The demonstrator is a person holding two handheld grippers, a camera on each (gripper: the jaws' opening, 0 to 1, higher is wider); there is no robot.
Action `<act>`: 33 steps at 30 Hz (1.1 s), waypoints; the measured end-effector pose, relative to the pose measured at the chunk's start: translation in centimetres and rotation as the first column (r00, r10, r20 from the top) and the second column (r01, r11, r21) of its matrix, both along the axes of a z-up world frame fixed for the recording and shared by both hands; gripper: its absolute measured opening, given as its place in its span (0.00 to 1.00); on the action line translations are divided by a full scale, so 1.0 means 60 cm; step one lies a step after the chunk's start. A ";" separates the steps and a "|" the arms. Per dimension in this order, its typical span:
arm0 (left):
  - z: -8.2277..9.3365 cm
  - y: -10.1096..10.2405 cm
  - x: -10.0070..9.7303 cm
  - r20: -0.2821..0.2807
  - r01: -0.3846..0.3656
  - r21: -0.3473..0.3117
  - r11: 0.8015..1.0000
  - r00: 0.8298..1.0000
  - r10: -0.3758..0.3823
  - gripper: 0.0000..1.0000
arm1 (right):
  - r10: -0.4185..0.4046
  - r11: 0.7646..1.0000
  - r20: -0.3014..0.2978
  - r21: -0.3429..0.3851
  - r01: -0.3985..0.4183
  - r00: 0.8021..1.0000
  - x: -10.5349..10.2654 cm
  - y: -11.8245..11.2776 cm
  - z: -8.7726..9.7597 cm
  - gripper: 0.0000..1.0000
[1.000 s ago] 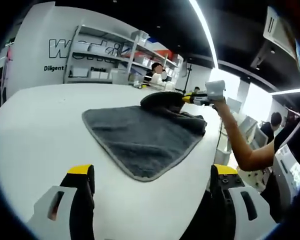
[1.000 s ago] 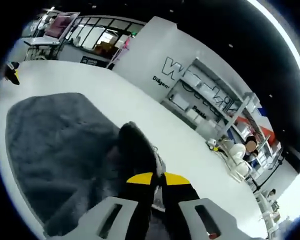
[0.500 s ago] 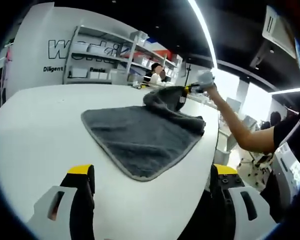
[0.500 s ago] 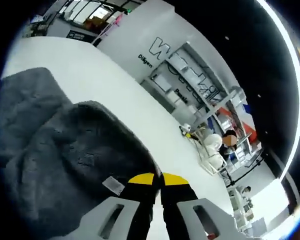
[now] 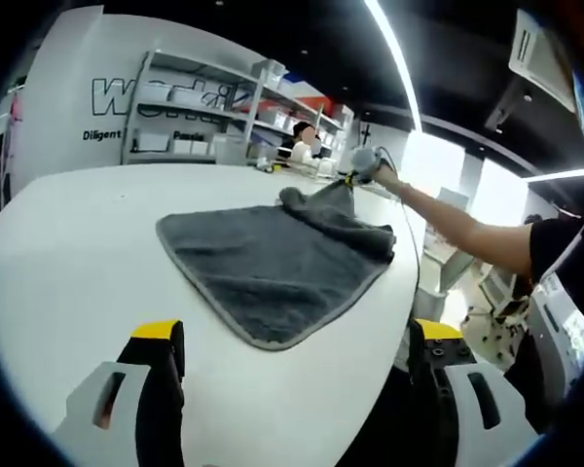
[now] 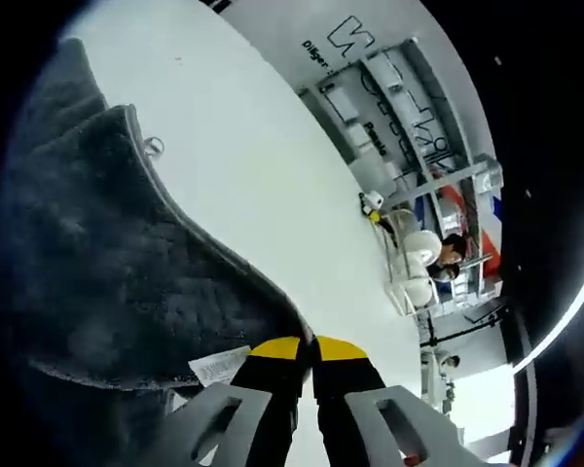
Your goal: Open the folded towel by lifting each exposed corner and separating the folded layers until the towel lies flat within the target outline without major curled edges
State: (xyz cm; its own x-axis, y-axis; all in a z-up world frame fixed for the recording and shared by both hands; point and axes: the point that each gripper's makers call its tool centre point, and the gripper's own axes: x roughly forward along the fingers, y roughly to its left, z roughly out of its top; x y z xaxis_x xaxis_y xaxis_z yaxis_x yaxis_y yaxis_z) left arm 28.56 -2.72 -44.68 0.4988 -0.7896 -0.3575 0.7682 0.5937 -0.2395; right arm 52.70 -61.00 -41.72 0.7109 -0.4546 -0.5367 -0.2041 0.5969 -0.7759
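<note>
Left tongs [image 5: 297, 365] are chunky light-grey plastic arms with slotted cutouts, black inner faces and bright yellow caps on the tips. Right tongs [image 6: 307, 347] look identical, grey shells with yellow-capped black tips. The person's sleeve [image 5: 555, 248] is short and black.

The towel [image 5: 273, 268] is dark charcoal grey with a paler grey stitched edge and a white label, lying on a plain white table [image 5: 68, 263], while each gripper [image 6: 307, 355] is light grey with yellow tips.
</note>
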 end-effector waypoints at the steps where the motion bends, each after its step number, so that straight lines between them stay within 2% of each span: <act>1: 0.001 0.000 -0.001 0.001 0.000 0.001 1.000 1.000 0.000 0.94 | 0.010 0.999 0.002 0.030 -0.010 1.000 0.007 0.003 -0.012 0.00; 5: 0.000 0.000 -0.003 -0.002 0.002 0.005 1.000 1.000 -0.002 0.94 | 0.021 0.999 -0.008 0.029 -0.021 1.000 0.020 0.005 -0.043 0.00; 7: -0.001 0.001 -0.003 -0.006 0.001 0.011 1.000 1.000 -0.001 0.94 | 0.004 0.998 -0.039 0.055 -0.002 0.999 0.015 0.006 -0.061 0.01; 9: -0.002 0.001 -0.004 -0.007 0.001 0.015 1.000 1.000 -0.001 0.94 | 0.001 0.993 -0.053 0.118 0.005 0.999 0.015 0.013 -0.081 0.09; 10: -0.002 0.001 -0.004 -0.007 0.002 0.015 1.000 1.000 -0.002 0.94 | -0.007 0.992 -0.060 0.127 0.014 0.998 0.015 0.011 -0.083 0.19; 13: -0.003 0.002 -0.006 -0.010 0.005 0.016 1.000 1.000 -0.005 0.94 | -0.020 0.994 0.006 0.106 0.019 1.000 0.017 0.001 -0.064 0.34; 15: -0.007 0.004 -0.006 -0.015 0.005 0.021 1.000 1.000 -0.004 0.94 | -0.038 0.992 0.043 0.121 0.032 0.998 0.010 0.000 -0.048 0.41; 18: -0.012 0.006 -0.005 -0.021 0.003 0.031 1.000 1.000 -0.002 0.94 | -0.029 0.989 0.085 0.150 0.016 0.996 -0.012 0.015 -0.023 0.58; 21: -0.011 0.004 -0.006 -0.022 0.007 0.020 1.000 1.000 -0.007 0.94 | 0.001 0.987 0.096 0.159 -0.016 0.995 -0.038 0.032 -0.009 0.64; 24: -0.010 0.004 -0.004 -0.018 0.003 0.015 1.000 1.000 -0.003 0.94 | 0.066 0.973 0.089 0.215 -0.084 0.994 -0.071 0.066 -0.007 0.74; 26: -0.011 0.004 -0.002 -0.022 0.000 0.013 1.000 1.000 0.001 0.94 | 0.132 0.947 0.076 0.285 -0.148 0.988 -0.096 0.098 -0.011 0.74; 27: -0.011 0.004 -0.001 -0.023 -0.002 0.011 1.000 1.000 0.002 0.94 | 0.175 0.919 0.083 0.343 -0.193 0.981 -0.118 0.127 -0.011 0.74; 28: -0.011 0.005 -0.001 -0.024 -0.004 0.011 1.000 1.000 0.004 0.94 | 0.188 0.904 0.095 0.373 -0.211 0.977 -0.129 0.138 -0.010 0.73; 29: -0.011 0.005 0.000 -0.025 -0.006 0.010 1.000 1.000 0.006 0.94 | 0.204 0.876 0.124 0.419 -0.237 0.971 -0.144 0.154 -0.005 0.72; 31: -0.011 0.005 0.002 -0.026 -0.008 0.007 1.000 1.000 0.008 0.94 | 0.237 0.853 0.113 0.451 -0.263 0.965 -0.166 0.166 -0.009 0.62; 32: -0.011 0.004 0.003 -0.027 -0.008 0.004 1.000 1.000 0.008 0.94 | 0.237 0.848 0.101 0.464 -0.256 0.966 -0.176 0.164 -0.014 0.55; 33: -0.011 0.003 0.004 -0.028 -0.008 0.001 1.000 1.000 0.008 0.94 | 0.227 0.848 0.090 0.471 -0.243 0.970 -0.183 0.158 -0.019 0.44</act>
State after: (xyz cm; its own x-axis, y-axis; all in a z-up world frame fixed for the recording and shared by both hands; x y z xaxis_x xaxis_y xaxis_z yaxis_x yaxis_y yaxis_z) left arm 28.79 -2.56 -45.31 0.4950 -0.7854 -0.3717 0.7564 0.6000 -0.2604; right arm 41.73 -51.52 -42.88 0.7830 0.0330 -0.6212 -0.3667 0.8311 -0.4180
